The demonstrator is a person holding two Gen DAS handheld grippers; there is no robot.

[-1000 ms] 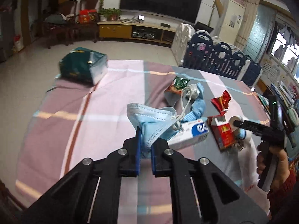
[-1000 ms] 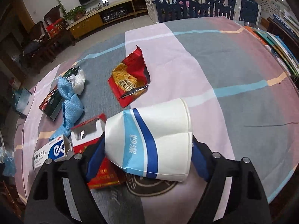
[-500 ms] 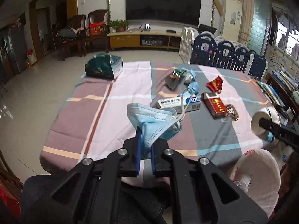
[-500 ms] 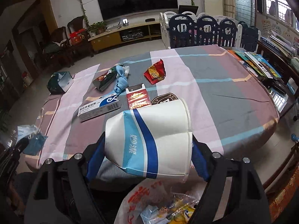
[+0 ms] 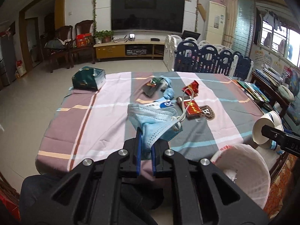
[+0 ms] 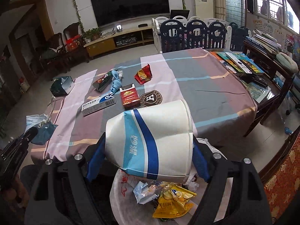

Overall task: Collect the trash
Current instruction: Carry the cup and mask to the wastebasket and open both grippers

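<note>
You've pulled both loads back off the table, right gripper (image 6: 149, 150) squeezing the paper cup (image 6: 150, 140) right above the trash bag (image 6: 127, 193), left gripper (image 5: 144, 150) pinching the face mask (image 5: 153, 120) – release next

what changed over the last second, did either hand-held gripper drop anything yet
No drop yet. Both pulled back off the table toward the person: the left hand-held gripper still pinches the blue face mask, and the right hand-held gripper still clamps the crushed paper cup, now above the open trash bag. The boxes and wrappers on the tablecloth stayed put.
</note>
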